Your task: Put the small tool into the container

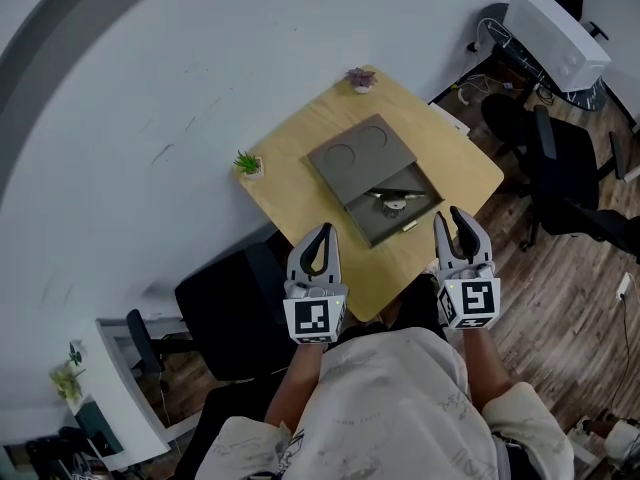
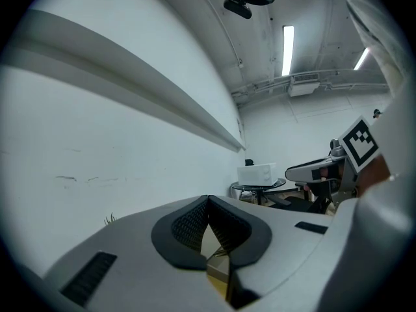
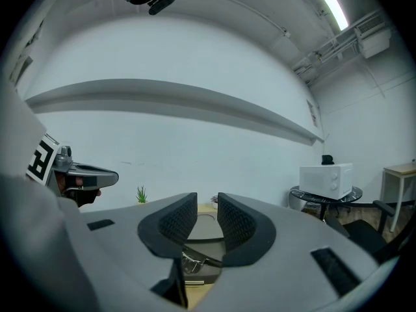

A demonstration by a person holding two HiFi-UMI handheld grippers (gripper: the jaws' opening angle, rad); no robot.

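A flat grey container (image 1: 362,154) lies on the wooden table (image 1: 470,173); its lid with two round recesses is slid back. The small metal tool (image 1: 392,203) rests in the uncovered compartment. Both grippers are held over the table's near edge, apart from the container. My left gripper (image 1: 322,230) is shut, its tips meeting with nothing between them (image 2: 208,199). My right gripper (image 1: 450,216) is slightly open and holds nothing. In the right gripper view the tool (image 3: 192,262) and the container (image 3: 203,229) show through the gap of that gripper (image 3: 207,200).
Two small potted plants (image 1: 248,163) (image 1: 361,78) stand at the table's far left edge and far corner. A black chair (image 1: 228,310) is at the near left, more black chairs (image 1: 565,173) at the right. A white microwave (image 1: 556,36) sits on a round side table.
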